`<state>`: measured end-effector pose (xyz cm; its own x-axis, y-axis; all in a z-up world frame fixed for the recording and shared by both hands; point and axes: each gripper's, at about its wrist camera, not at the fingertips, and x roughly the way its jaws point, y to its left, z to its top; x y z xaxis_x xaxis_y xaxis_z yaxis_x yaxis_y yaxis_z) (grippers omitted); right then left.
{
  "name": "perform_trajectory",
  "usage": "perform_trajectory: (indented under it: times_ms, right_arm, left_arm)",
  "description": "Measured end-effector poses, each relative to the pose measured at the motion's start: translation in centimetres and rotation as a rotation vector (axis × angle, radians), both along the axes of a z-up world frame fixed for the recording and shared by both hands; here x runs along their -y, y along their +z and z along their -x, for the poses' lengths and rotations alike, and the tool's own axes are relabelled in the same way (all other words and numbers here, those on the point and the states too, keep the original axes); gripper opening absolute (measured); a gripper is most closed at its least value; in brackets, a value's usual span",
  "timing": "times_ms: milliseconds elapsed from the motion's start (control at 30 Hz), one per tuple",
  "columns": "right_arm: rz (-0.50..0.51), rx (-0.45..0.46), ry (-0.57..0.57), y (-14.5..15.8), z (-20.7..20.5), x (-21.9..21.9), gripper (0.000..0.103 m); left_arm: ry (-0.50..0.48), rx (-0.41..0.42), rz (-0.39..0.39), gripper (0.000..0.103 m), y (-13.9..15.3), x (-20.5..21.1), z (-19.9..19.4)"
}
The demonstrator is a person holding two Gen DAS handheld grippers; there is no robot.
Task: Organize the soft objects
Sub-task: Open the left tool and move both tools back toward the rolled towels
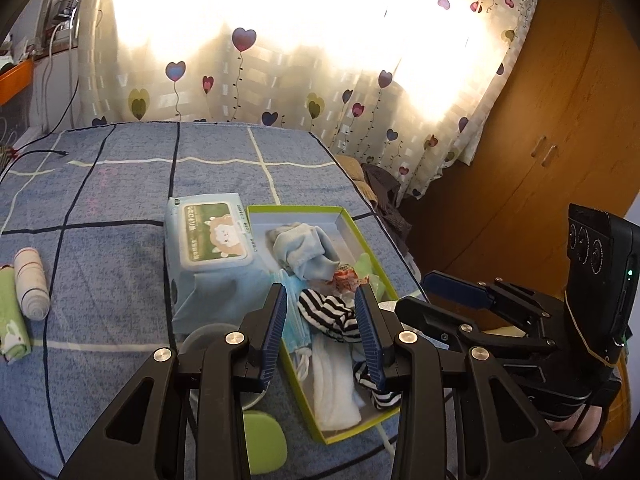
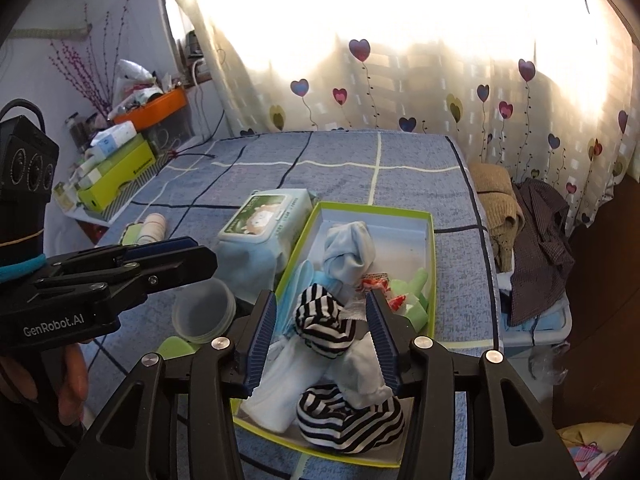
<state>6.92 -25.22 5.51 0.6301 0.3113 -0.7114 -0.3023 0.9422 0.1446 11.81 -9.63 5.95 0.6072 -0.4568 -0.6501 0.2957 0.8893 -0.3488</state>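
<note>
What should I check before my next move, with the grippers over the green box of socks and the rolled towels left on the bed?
1. Left gripper empty, jaws apart: ok.
2. Right gripper empty, jaws apart above the striped sock: ok.
3. Green box fully on the bed: ok.
4. Rolled towels in the box: not ok, beside the wipes pack, outside.
5. Room left in the box: cannot tell.

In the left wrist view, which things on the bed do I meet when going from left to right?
green rolled towel → striped rolled towel → wet wipes pack → green-edged box holding socks and cloths.
</note>
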Motion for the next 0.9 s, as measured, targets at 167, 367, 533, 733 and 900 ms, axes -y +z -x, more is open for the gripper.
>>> perform_trajectory:
  times_ms: [167, 367, 533, 733, 900]
  right_arm:
    - [0.010, 0.009, 0.012, 0.2, 1.0, -0.9, 0.046]
    - [0.018, 0.009, 0.026, 0.4, 1.7, -2.0, 0.047]
    - [0.017, 0.013, 0.038, 0.5, 2.1, -2.7, 0.047]
    - [0.023, 0.014, 0.068, 0.6, 2.5, -4.4, 0.047]
    - [0.017, 0.009, 0.103, 0.5, 2.4, -6.2, 0.047]
  left_arm:
    - [0.028, 0.015, 0.002, 0.037, -0.1, -1.2, 1.2]
    - [0.051, 0.019, 0.015, 0.037, -0.3, -2.6, 2.1]
    - [0.071, 0.021, 0.028, 0.037, -0.4, -3.7, 2.8]
    - [0.101, 0.023, 0.023, 0.037, -0.7, -5.0, 3.8]
    - [0.154, 0.020, 0.016, 0.037, -1.2, -7.1, 4.3]
